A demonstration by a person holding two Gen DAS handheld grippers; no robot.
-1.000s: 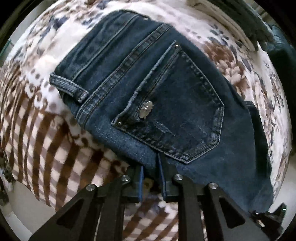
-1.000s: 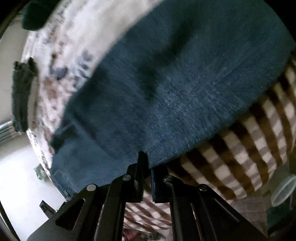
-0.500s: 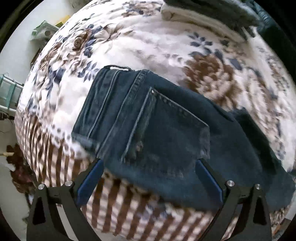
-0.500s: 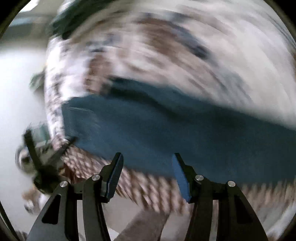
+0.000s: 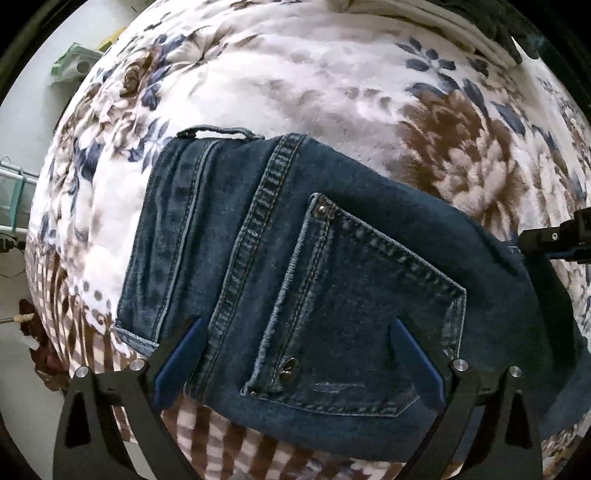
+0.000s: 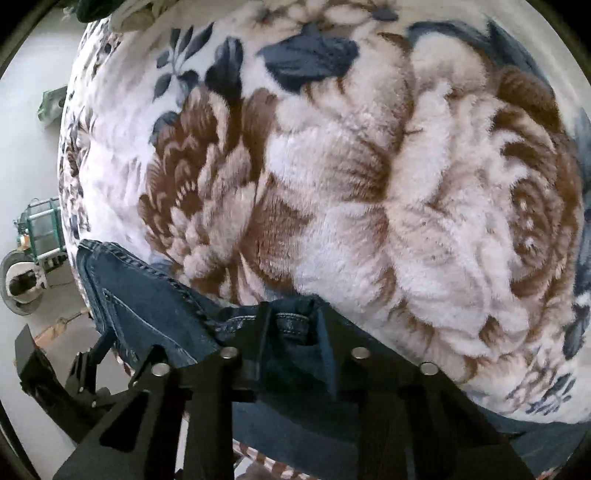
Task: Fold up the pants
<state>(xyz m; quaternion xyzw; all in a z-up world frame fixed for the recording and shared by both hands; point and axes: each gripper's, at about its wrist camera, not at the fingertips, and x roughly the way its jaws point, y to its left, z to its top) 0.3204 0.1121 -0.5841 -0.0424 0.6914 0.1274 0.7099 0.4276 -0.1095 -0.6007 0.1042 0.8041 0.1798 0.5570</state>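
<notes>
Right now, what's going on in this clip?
A person is folding dark blue jeans on a flowered fleece blanket with tongs in each hand. The left tongs hang wide open over the back pocket, holding nothing. The right tongs have just been closing, and denim near a belt loop sits bunched between them at the jeans' far edge.

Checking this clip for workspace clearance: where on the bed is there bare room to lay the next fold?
Free: floral blanket beyond the jeans, up to the clothes pile. Crowded: near edge, where jeans lie under the left gripper and the right gripper is closing on denim.
</notes>
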